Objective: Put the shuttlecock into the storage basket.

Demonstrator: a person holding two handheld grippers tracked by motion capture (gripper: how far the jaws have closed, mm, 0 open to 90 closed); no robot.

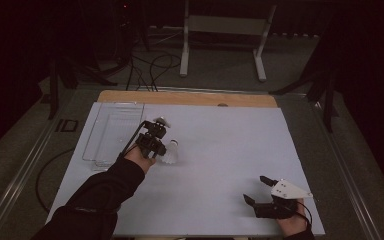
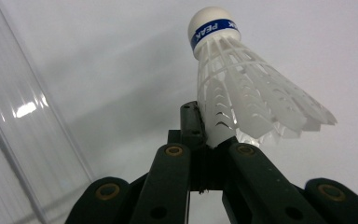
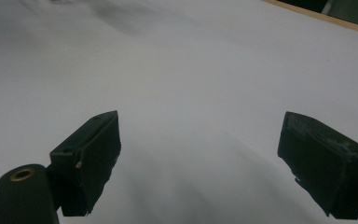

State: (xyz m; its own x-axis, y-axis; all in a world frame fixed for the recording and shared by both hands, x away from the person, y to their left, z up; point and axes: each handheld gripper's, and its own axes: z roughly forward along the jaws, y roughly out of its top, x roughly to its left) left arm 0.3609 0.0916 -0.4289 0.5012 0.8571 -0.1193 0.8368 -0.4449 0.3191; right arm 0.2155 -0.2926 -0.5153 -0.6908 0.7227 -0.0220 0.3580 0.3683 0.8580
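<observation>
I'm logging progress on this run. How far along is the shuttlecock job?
Done: the left gripper is shut on the shuttlecock, pinching the skirt's edge. In hand: it holds it beside the clear tray, above the table. Left: setting it down, probably in that tray. The right gripper waits open.

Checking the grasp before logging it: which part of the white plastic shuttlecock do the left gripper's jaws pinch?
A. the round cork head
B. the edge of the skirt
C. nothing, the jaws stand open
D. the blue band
B: the left gripper is shut on the skirt's edge of the white plastic shuttlecock, whose cork head points away, free.
</observation>
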